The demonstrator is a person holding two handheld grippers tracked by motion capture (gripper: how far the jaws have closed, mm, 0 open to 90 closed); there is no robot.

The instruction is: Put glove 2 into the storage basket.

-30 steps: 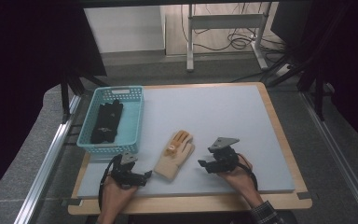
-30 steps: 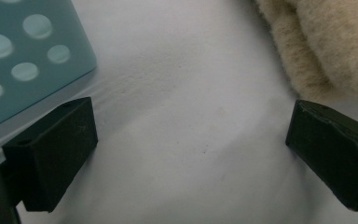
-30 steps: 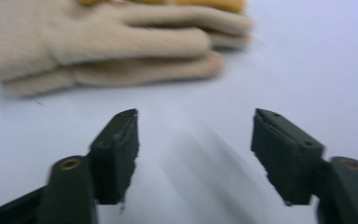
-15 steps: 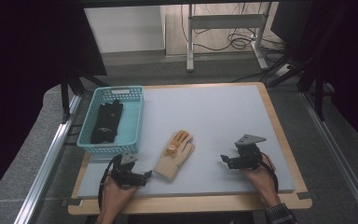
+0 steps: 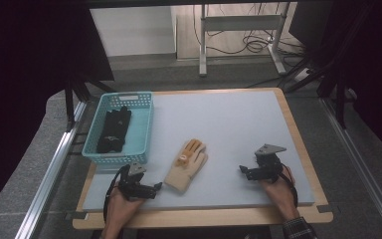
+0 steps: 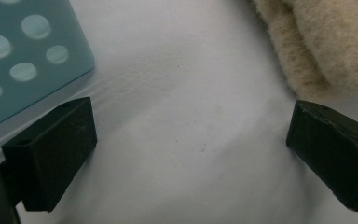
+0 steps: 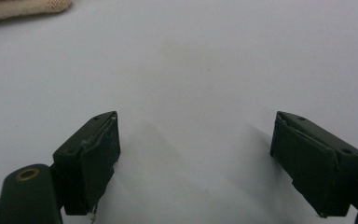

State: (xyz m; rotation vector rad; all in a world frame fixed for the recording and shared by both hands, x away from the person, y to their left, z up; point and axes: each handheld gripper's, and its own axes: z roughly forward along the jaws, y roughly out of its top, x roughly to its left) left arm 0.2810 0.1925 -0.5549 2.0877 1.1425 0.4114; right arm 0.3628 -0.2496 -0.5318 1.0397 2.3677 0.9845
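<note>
**Desk:** What sits at the far left of the table?

**Me:** A blue basket (image 5: 142, 130) at the left edge of the grey mat (image 5: 229, 124), with a dark glove (image 5: 113, 130) lying inside it. In my left gripper view the basket's perforated wall (image 6: 23, 56) fills the upper left corner.

**Desk:** And your left claw?

**Me:** My left gripper (image 5: 155, 188) rests low at the front of the mat, just in front of the basket's near corner. Its jaws stand wide apart with only bare mat between them; nothing is held. The right-hand jaw stands just short of the cuff of the tan glove (image 6: 317, 42).

**Desk:** Where is that glove on the table?

**Me:** The tan glove (image 5: 186, 164) lies flat near the middle front of the mat, fingers pointing away from me, cuff toward the front edge. It lies between my two grippers, close beside the left one and well apart from the right.

**Desk:** The right claw?

**Me:** My right gripper (image 5: 243, 171) sits at the front right of the mat, pointing left toward the glove. Its jaws have just been opening and now stand wide, empty, with plain mat between them. In my right gripper view a tip of the tan glove (image 7: 23, 9) shows at the upper left corner, far off from the jaws.
</note>
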